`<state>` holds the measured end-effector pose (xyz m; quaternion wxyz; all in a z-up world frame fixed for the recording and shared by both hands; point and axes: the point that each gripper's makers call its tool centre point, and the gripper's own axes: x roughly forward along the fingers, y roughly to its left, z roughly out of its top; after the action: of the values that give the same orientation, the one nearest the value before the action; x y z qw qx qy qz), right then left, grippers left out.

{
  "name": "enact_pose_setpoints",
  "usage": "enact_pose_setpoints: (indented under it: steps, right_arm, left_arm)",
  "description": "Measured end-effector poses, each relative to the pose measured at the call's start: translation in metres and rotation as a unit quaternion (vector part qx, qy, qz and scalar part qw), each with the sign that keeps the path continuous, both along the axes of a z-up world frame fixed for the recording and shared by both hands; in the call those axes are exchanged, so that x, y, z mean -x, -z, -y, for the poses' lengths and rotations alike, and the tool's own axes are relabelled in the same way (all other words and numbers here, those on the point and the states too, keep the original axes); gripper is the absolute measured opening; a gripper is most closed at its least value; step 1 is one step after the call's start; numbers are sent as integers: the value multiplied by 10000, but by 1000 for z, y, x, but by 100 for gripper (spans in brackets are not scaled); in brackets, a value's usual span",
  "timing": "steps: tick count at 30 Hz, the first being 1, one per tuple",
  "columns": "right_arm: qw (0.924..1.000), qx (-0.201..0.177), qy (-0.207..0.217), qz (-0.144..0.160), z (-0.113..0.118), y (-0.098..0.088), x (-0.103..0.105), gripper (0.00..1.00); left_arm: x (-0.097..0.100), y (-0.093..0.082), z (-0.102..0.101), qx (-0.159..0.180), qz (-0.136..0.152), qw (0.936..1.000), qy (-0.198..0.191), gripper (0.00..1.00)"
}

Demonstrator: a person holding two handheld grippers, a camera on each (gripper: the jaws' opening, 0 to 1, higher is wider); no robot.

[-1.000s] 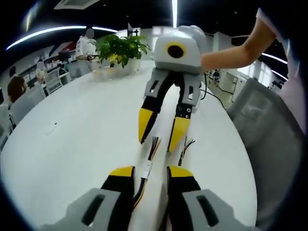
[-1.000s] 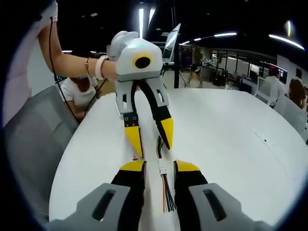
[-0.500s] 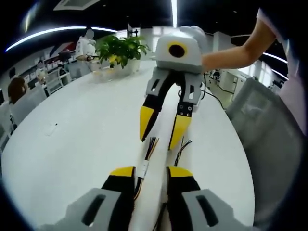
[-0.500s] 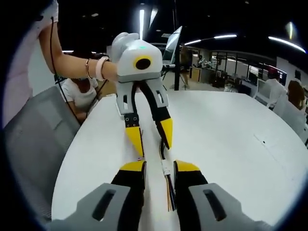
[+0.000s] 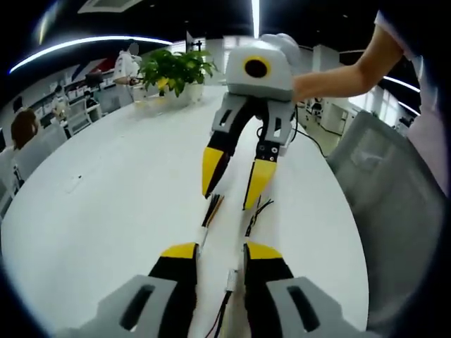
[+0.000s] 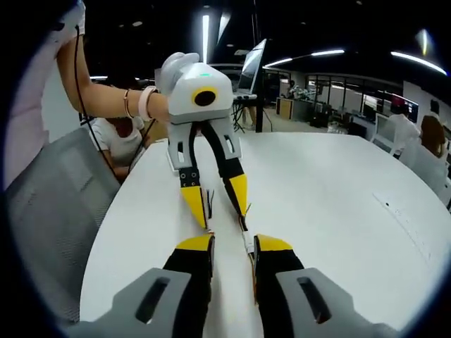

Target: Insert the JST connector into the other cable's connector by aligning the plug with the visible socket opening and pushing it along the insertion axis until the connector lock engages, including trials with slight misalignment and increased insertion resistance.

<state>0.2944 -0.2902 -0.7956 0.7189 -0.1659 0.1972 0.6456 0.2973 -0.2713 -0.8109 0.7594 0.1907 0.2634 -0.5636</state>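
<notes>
On the white round table (image 5: 106, 204) the two claws face each other, tips close together. In the left gripper view, the left claw (image 5: 220, 255) rises from the bottom with its yellow-tipped jaws parted, and a small white connector (image 5: 230, 279) with thin wires lies on the table between them; whether the jaws touch it cannot be told. Just ahead, a second white connector (image 5: 204, 229) lies on the table with its orange and black wires (image 5: 213, 205) fanning toward the right claw (image 5: 232, 189), which a person's hand holds from the far side, its jaws apart and angled down over the loose wire ends. A potted plant (image 5: 173, 70) stands at the far left edge of the table, and a grey chair (image 5: 384, 211) sits at the right. In the right gripper view, a grey chair (image 6: 49, 218) shows at the left, and the left claw (image 6: 217, 204) hangs over the table (image 6: 338, 204) from a hand with a bracelet on the wrist (image 6: 146, 101), its jaws spread. Below it the right claw (image 6: 235, 246) has its jaws apart, with a white connector (image 6: 248, 243) close against the inner face of the right-hand jaw; a firm grip cannot be confirmed.
</notes>
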Motion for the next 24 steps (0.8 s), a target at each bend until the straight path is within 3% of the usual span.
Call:
enact_pose_setpoints:
  steps: [4, 24]
  right_arm:
    - [9998, 34, 51, -174, 1, 5, 5, 19]
    - [9997, -26, -87, -205, -4, 11, 21, 18]
  left_arm:
    - [3, 2, -1, 65, -50, 10000, -39, 20]
    - [17, 7, -2, 222, -135, 9996, -117, 20]
